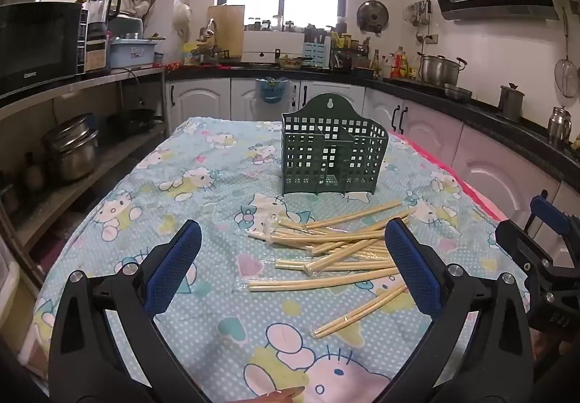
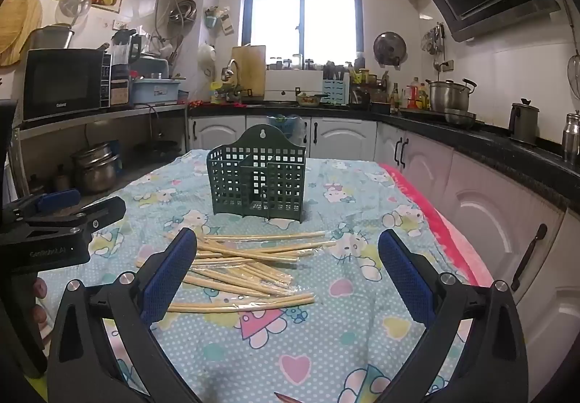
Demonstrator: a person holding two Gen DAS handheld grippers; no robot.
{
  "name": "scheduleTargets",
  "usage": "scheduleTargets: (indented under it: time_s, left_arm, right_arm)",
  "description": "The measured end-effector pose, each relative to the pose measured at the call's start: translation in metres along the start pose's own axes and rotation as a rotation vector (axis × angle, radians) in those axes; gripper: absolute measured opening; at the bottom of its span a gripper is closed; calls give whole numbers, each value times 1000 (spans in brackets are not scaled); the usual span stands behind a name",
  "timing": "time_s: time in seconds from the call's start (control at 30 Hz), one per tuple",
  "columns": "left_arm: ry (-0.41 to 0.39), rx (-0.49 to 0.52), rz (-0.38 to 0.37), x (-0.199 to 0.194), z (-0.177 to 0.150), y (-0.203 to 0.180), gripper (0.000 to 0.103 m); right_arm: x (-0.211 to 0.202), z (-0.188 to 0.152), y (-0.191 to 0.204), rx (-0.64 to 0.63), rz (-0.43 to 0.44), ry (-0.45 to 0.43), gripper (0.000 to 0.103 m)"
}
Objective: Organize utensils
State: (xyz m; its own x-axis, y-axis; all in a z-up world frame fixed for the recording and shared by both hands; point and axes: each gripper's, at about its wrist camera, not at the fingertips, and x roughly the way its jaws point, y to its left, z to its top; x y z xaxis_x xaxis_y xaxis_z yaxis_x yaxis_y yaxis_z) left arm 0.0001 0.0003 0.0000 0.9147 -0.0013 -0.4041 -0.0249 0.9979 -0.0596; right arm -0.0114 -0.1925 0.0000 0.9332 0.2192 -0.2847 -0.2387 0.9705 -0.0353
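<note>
A dark green perforated utensil holder (image 1: pixel 331 149) (image 2: pixel 258 180) stands upright on the table, with empty compartments. In front of it lies a loose pile of several plastic-wrapped bamboo chopstick pairs (image 1: pixel 337 250) (image 2: pixel 250 267). My left gripper (image 1: pixel 293 232) hovers open above the table, left of and just short of the pile, with nothing between its blue pads. My right gripper (image 2: pixel 286 243) is open too, with the pile lying ahead between its fingers and nothing gripped. Each gripper shows at the edge of the other's view: the right one (image 1: pixel 543 243), the left one (image 2: pixel 61 218).
The table wears a light blue cartoon-cat cloth (image 1: pixel 203 163) with a pink edge (image 2: pixel 435 221) on the right. White kitchen cabinets (image 2: pixel 489 192) and a dark counter run along the right and back. A shelf with pots (image 1: pixel 72 149) and a microwave (image 1: pixel 40 40) stands left.
</note>
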Motion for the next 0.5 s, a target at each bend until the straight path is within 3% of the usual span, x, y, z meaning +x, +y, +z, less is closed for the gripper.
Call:
scheduleTargets:
  time_s: [0.5]
  left_arm:
    - [2, -7, -4, 0, 0, 0, 94]
  right_arm:
    - [2, -1, -2, 9, -3, 5, 97]
